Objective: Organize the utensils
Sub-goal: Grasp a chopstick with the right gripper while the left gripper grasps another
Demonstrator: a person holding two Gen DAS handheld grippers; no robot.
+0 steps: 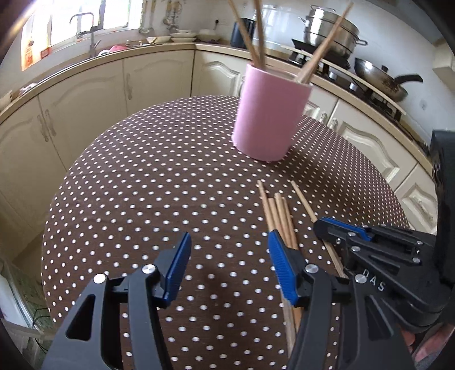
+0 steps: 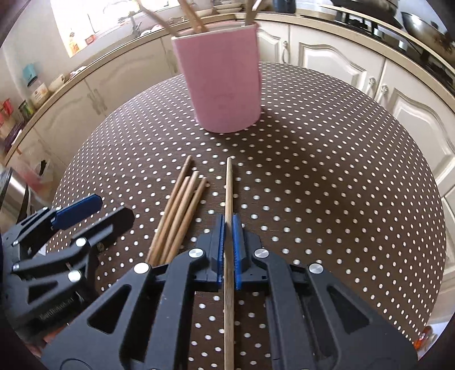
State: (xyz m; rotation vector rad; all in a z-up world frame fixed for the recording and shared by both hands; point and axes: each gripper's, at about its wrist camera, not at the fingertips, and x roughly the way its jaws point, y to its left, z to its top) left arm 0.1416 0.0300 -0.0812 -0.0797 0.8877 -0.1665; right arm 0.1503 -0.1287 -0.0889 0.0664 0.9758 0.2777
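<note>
Dotted table (image 2: pixel 327 185), one pink cup (image 2: pixel 224 85), four loose chopsticks (image 2: pixel 182 210), one in right tool (image 2: pixel 228 224)

Holder (image 2: pixel 224 85) on table (image 2: pixel 327 185), chopsticks (image 2: pixel 199 17) in it; loose chopsticks (image 2: pixel 182 210) before it

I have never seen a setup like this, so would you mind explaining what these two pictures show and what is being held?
No robot here: a person holds a two-finger gripper in each hand, each with a camera looking along its fingers. One picture is from the left gripper, whose jaws stand open around nothing. The other is from the right gripper, closed on a single chopstick. On the polka-dot tablecloth lie four loose chopsticks beside it, and further back stands a pink holder already containing several chopsticks. Kitchen cabinets surround the table.
</note>
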